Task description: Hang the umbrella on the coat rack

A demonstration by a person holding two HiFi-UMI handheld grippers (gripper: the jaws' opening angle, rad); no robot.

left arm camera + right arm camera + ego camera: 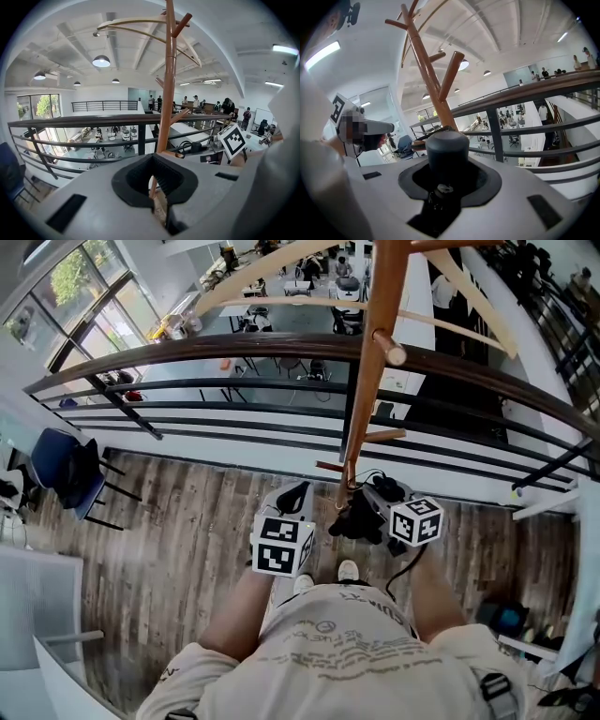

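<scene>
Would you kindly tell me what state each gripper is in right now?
Left gripper: closed, nothing between its jaws.
Right gripper: closed on the umbrella, at its handle.

Dark curved railing [187,348], wood-plank floor [169,549], blue chair [58,468] at the left, round pendant lamp [101,61] overhead, people [228,107] standing far back

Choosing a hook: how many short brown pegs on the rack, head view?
3: knobbed peg at handrail level; second peg lower right; third peg lower left. Higher ones may be cropped.

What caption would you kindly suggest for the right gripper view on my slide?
Right gripper shut on the dark umbrella handle, facing the wooden coat rack by the railing.
</scene>
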